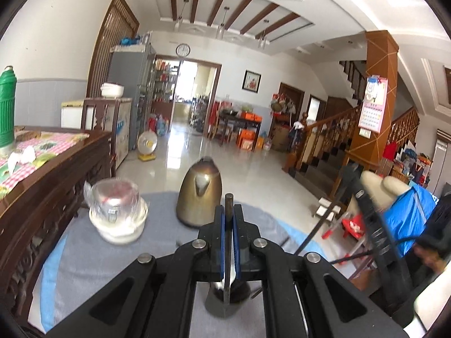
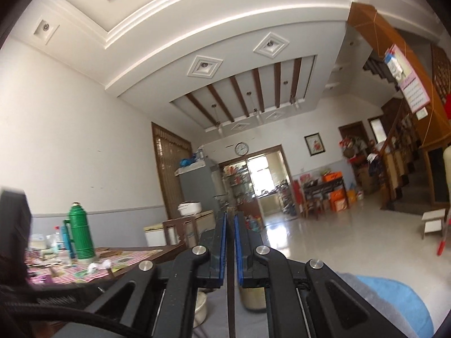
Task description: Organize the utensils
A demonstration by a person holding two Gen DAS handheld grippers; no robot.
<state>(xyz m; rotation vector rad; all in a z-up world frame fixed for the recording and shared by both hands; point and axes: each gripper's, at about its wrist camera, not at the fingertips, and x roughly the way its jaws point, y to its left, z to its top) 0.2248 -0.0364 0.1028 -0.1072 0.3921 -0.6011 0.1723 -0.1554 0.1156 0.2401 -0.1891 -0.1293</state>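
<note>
Left wrist only: kettle [image 1: 199,197] (brass-coloured), bowl [image 1: 119,225].

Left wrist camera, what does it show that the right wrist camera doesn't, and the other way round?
Only the left wrist view shows the whole brass-coloured kettle standing on the grey cloth, the clear cup stacked in a white bowl, and the right claw's body at the right edge.

Only the right wrist view shows the small bottles beside the green flask.

Both show the green flask, the checked tablecloth, the wall clock and the staircase. In each view a claw is shut on a thin utensil handle: left claw, right claw.
</note>
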